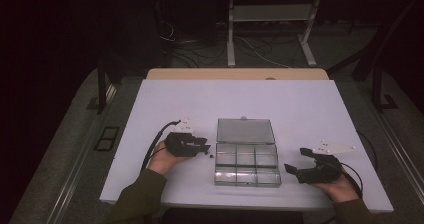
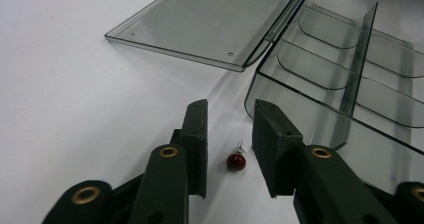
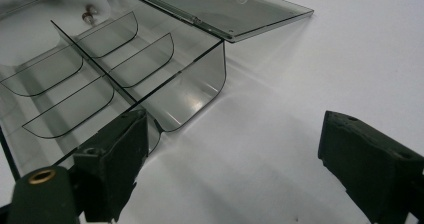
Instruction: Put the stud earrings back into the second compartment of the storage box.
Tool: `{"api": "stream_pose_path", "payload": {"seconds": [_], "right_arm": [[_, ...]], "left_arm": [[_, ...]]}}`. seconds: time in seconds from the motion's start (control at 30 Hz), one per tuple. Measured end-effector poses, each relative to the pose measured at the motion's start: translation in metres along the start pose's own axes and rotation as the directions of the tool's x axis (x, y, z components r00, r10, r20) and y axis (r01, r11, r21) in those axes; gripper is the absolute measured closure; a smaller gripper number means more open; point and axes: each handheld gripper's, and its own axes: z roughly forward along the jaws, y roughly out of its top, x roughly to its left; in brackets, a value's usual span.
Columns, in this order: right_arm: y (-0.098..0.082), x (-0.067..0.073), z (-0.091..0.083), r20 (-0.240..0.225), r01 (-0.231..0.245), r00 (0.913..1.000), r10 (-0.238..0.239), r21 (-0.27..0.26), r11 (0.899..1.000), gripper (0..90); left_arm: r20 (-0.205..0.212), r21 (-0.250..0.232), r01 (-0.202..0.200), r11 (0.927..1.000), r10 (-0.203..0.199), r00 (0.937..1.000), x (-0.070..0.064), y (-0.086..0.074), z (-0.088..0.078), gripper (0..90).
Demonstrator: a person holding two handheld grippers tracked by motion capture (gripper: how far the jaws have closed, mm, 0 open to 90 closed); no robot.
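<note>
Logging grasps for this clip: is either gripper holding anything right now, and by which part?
Nothing is held. The left gripper has its jaws either side of a small red bead without touching it; the right gripper is wide open over bare table.

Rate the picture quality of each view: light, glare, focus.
High view: dim, the room nearly black beyond the white table, with the clear box small and low in contrast. Left gripper view: bright, the table nearly washed out; the red bead is sharp between the left tongs. Right gripper view: soft glare streaks on the box wall, and the near right tongs are slightly soft.
</note>
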Motion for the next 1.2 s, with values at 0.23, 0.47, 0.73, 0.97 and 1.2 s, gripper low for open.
{"api": "stream_pose_path", "payload": {"seconds": [0.23, 0.47, 0.73, 0.97, 1.2], "right_arm": [[0.0, 0.0, 0.0, 0.0, 0.002, 1.0, -0.002, 0.003, 1.0, 12.2], [0.0, 0.0, 0.0, 0.0, 0.003, 1.0, -0.003, 0.004, 1.0, 12.2], [0.0, 0.0, 0.0, 0.0, 0.004, 1.0, -0.004, 0.004, 1.0, 12.2], [0.0, 0.0, 0.0, 0.001, 0.004, 1.0, -0.004, 0.005, 1.0, 12.2], [0.0, 0.001, 0.0, 0.0, 0.005, 1.0, -0.005, 0.005, 1.0, 12.2]], "left_arm": [[0.023, 0.033, -0.006, 0.9994, 0.005, 0.9997, 0.0, -0.002, 0.006, 72.5], [0.026, 0.052, -0.002, 0.9986, 0.0, 0.9997, 0.0, -0.003, 0.009, 73.5], [0.032, 0.069, 0.01, 0.9976, -0.013, 0.9994, 0.002, -0.007, 0.013, 74.3], [0.03, 0.085, 0.008, 0.9964, -0.011, 0.9995, 0.002, -0.008, 0.015, 77.8], [0.025, 0.086, 0.006, 0.9963, -0.008, 0.9997, 0.001, -0.008, 0.014, 79.0]]}}
